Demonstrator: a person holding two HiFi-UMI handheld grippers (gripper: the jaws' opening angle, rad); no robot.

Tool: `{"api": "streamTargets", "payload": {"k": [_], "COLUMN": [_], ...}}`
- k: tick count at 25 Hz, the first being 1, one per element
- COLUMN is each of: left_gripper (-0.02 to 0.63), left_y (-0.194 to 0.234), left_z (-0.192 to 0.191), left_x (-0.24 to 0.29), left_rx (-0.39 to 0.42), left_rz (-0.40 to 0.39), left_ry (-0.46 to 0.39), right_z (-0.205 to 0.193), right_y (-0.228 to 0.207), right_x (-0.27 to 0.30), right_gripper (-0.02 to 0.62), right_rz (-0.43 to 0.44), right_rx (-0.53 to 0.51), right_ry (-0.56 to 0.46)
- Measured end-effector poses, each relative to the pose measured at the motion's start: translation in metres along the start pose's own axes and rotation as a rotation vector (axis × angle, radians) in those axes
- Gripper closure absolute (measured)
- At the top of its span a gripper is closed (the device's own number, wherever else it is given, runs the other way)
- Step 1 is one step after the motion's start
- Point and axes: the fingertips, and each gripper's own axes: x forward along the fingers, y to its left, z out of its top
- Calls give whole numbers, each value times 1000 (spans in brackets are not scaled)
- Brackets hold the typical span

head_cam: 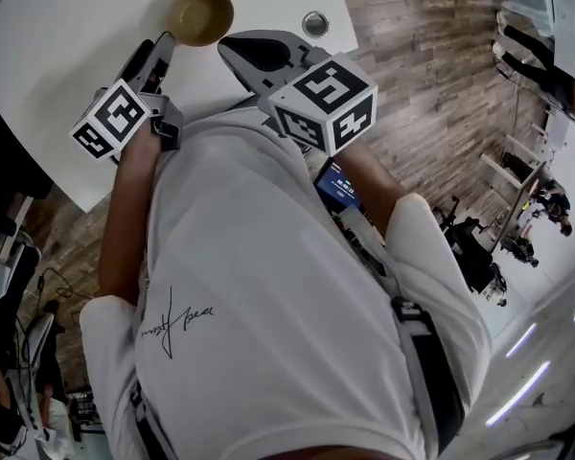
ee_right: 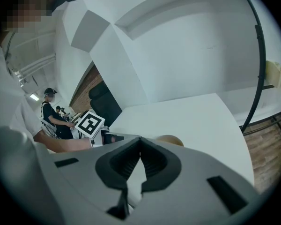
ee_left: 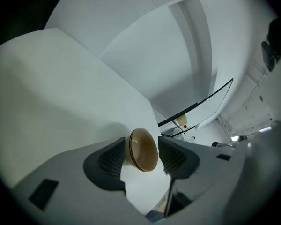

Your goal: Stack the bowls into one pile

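**Apparently piled: left jaws are standing wide around the bowls**

Clearly, the bowls (head_cam: 201, 14) are sitting as one pile near the far edge of the table (head_cam: 57, 46), mouth upward. The left gripper (head_cam: 161, 48) is pointing at them from the near left, with its tips just beside the rim. Its jaws are standing fully apart. The pile is lying straight ahead, in the gap between the two pads, and I am not seeing either pad pressing on it, so nothing is being grasped. The right gripper (ee_right: 140, 144) is waiting to the right of the pile, near it but apart, with jaws clenched on nothing.

The left hand is the nearer one. The bowls are round (so no long axis is deciding anything), and only the line from jaws to rim is mattering. In my judgement the stacking is looking finished, and the next move is asking only for a straight pull back without catching the rim.

The left gripper view is showing two rims lying one inside the other, which the head view is not resolving. The head view alone is showing a small metal disc (head_cam: 315, 23) to the right of the pile. The right gripper view is giving only a tan edge of the bowls above its own jaws.
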Motion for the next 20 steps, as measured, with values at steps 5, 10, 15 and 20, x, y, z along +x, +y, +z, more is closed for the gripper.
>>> {"api": "streamTargets", "payload": {"k": [5,10,15,20], "left_gripper": [391,398,445,510], "left_y": [-11,-16,-33,-45], "left_z": [11,25,42,50], "left_x": [-10,-35,-59,-81], "left_rx": [46,151,257,383], "left_rz": [5,18,20,49], "left_ry": [-35,-101,-176,-234], "right_z": [8,11,16,19], "right_y": [-5,1,6,13], "right_x": [-8,-6,-9,-10], "right_gripper": [586,586,586,586], "right_rz": [-4,3,9,13], "right_rx": [-6,-36,-56,-82], "right_ry": [-17,-30,-45,-59]}}
